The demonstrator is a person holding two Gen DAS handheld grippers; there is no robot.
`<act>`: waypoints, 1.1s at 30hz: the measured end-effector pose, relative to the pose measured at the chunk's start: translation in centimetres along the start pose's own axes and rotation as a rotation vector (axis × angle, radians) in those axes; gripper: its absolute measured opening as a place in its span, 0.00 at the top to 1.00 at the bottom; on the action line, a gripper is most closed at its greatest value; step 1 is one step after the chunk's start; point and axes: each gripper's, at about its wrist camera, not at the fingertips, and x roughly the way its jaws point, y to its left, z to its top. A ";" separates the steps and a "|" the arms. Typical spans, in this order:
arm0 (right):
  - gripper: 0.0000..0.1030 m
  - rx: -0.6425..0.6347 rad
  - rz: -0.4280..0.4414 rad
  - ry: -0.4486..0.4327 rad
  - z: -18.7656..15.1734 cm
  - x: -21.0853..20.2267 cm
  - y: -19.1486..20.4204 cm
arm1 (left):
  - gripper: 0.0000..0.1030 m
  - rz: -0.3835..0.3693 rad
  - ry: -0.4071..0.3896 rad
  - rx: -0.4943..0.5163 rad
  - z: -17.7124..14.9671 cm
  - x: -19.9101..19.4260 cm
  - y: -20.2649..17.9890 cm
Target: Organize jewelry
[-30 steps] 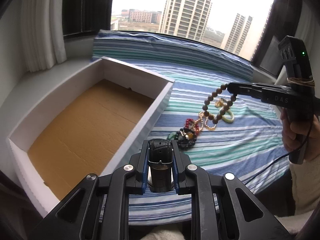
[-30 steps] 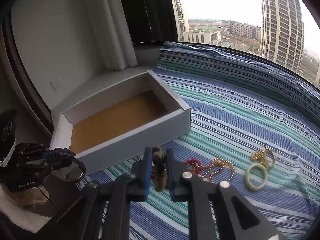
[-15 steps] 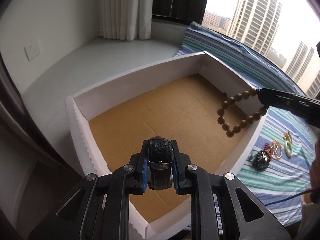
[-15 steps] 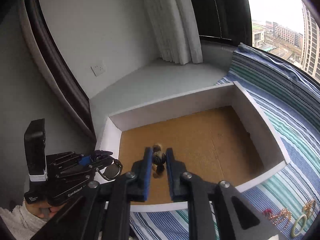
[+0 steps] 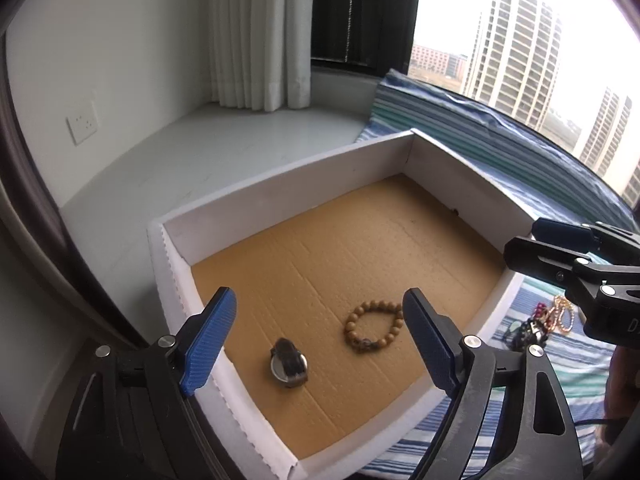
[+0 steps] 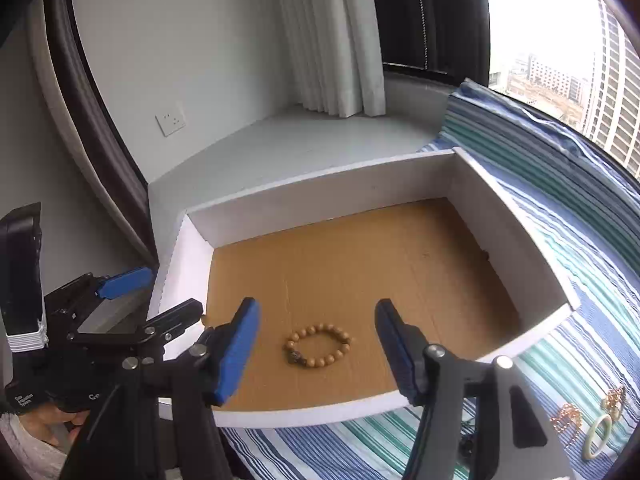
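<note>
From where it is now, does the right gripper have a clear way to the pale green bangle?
Probably yes. The right gripper is open and empty, and the bangle lies uncovered on the striped cloth beside it, outside the box.

Landmark: white curtain (image 5: 256,36), hanging to the pale window ledge (image 5: 208,148). Wall socket (image 5: 82,122) on the white wall left of the curtain, lower down. Dark blind (image 5: 364,12) directly right of the curtain. High-rise towers (image 5: 512,44) beyond the glass, further right. Striped blue-green cloth (image 6: 560,184) spread right of the curtain, below the window.
</note>
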 end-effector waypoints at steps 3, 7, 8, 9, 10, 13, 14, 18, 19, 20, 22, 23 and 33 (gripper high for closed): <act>0.29 -0.004 -0.081 -0.073 -1.5 -3.9 -0.9 | 0.04 -0.055 -0.080 0.056 0.1 -2.3 -2.6; 0.29 -0.024 -0.209 -0.137 -4.7 -9.0 -2.3 | 0.03 -0.145 -0.111 0.140 -0.3 -3.6 -7.1; 0.29 -0.015 -0.250 -0.160 -5.8 -10.4 -2.8 | 0.03 -0.174 -0.106 0.158 -0.5 -3.7 -8.3; 0.29 0.001 -0.291 -0.189 -6.7 -11.7 -3.4 | 0.02 -0.204 -0.096 0.177 -0.8 -3.7 -9.5; 0.28 0.020 -0.326 -0.217 -7.7 -13.0 -4.0 | 0.02 -0.231 -0.085 0.194 -1.1 -3.6 -10.6; 0.26 0.116 -0.392 -0.279 -10.7 -16.3 -6.0 | 0.02 -0.273 -0.059 0.262 -2.5 -3.3 -14.2; 0.24 0.145 -0.389 -0.283 -11.6 -17.1 -6.6 | 0.02 -0.279 -0.045 0.290 -3.0 -3.0 -15.4; 0.24 0.223 -0.438 -0.247 -14.7 -18.4 -9.0 | 0.02 -0.301 0.019 0.374 -5.0 -2.1 -19.2; 0.24 0.231 -0.466 -0.243 -15.5 -18.7 -9.3 | 0.02 -0.315 0.039 0.386 -5.4 -2.1 -19.8; 0.24 0.238 -0.494 -0.242 -16.2 -19.0 -9.6 | 0.02 -0.329 0.058 0.396 -5.7 -2.0 -20.3; 0.24 0.262 -0.534 -0.247 -17.6 -19.9 -10.0 | 0.02 -0.355 0.083 0.406 -6.4 -2.1 -21.1; 0.24 0.277 -0.547 -0.255 -18.3 -20.3 -10.1 | 0.02 -0.368 0.090 0.410 -6.7 -2.1 -21.3; 0.23 0.405 -0.612 -0.250 -22.6 -21.2 -11.7 | 0.02 -0.382 -0.069 0.418 -7.7 -3.6 -22.2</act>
